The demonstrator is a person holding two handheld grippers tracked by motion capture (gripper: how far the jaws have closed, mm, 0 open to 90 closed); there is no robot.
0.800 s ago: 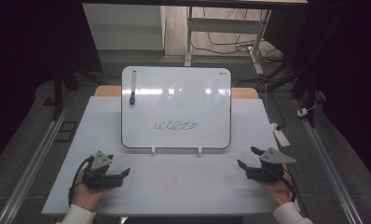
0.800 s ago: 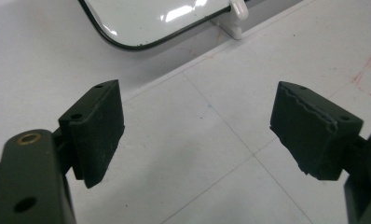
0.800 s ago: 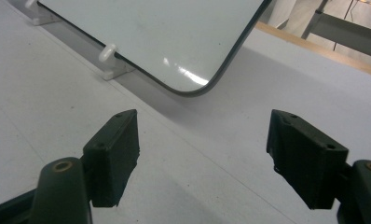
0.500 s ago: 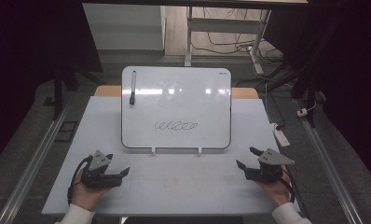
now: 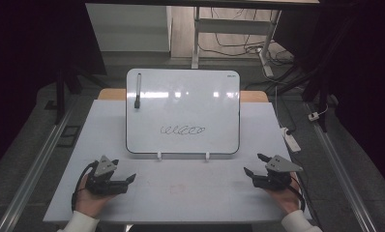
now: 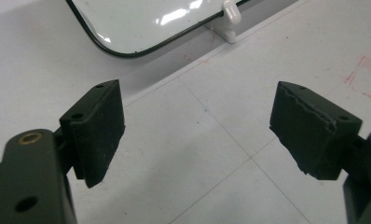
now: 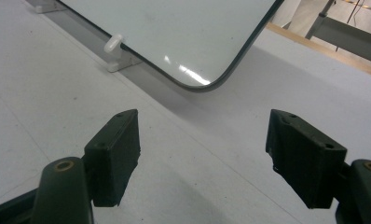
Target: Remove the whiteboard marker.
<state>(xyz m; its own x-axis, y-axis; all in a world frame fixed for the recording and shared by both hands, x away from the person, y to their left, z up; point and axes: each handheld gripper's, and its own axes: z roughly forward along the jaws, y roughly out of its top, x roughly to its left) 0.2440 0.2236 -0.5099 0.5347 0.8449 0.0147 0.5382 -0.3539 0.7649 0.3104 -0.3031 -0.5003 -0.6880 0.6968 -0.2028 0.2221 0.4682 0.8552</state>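
A white rectangular whiteboard with a thin dark rim and rounded corners [image 5: 183, 112] stands tilted back on two small white plastic clips [image 5: 159, 155] at the middle of the pale grey tabletop [image 5: 190, 193]. A looping black scribble [image 5: 183, 130] crosses its lower centre, and a black marker pen [image 5: 138, 90] lies upright along its upper left edge. The left gripper [image 5: 125, 180] rests low on the tabletop near the board's lower left corner, held in the person's left hand [image 5: 91, 198]; its jaws are spread wide and grip nothing, with the board's corner [image 6: 127, 46] ahead of them. The right gripper [image 5: 253, 166] rests near the lower right corner, in the right hand [image 5: 285, 197], jaws likewise spread and empty. Faint red marks [image 5: 177, 187] lie between the two.
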